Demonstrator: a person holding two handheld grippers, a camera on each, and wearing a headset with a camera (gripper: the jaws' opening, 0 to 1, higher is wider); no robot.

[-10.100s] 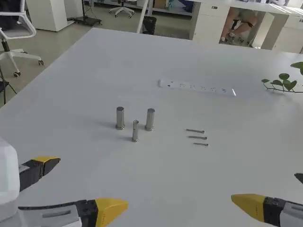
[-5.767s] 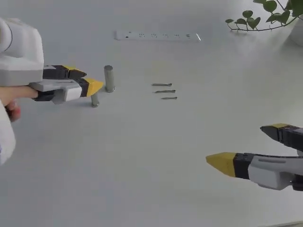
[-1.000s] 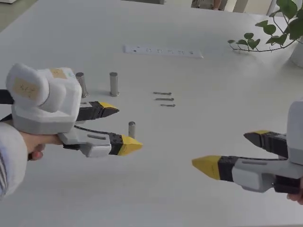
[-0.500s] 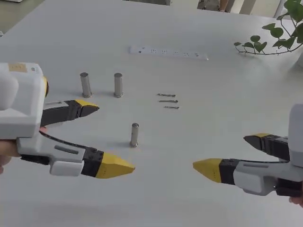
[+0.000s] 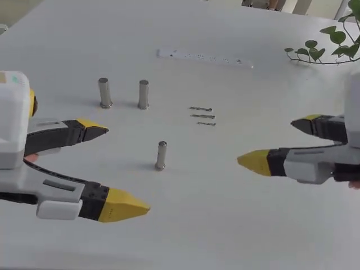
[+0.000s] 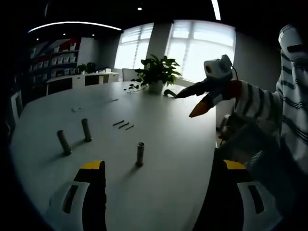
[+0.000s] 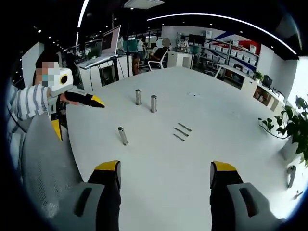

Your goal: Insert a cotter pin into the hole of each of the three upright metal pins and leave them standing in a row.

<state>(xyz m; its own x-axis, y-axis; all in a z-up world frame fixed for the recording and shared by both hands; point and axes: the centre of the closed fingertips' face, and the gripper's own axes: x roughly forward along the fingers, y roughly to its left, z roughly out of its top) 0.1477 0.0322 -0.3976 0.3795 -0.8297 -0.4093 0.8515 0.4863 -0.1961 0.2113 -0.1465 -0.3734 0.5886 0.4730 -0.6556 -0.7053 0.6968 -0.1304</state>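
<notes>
The left gripper (image 5: 128, 169) sits at 8 o'clock in the head view, its yellow-tipped jaws spread wide and pointing toward 3 o'clock. The right gripper (image 5: 265, 142) hangs at 3 o'clock, jaws equally wide apart and pointing toward 9 o'clock, with a striped sleeve (image 6: 264, 103) behind it.

The white tabletop (image 5: 225, 214) carries three upright metal pins (image 5: 144, 94): two side by side toward the far left, the third pin (image 5: 161, 155) nearer and alone. Three cotter pins (image 5: 201, 116) lie flat and parallel, right of the pair. A white power strip (image 5: 205, 57) lies farther back, and a potted plant (image 6: 155, 72) stands near the far edge
</notes>
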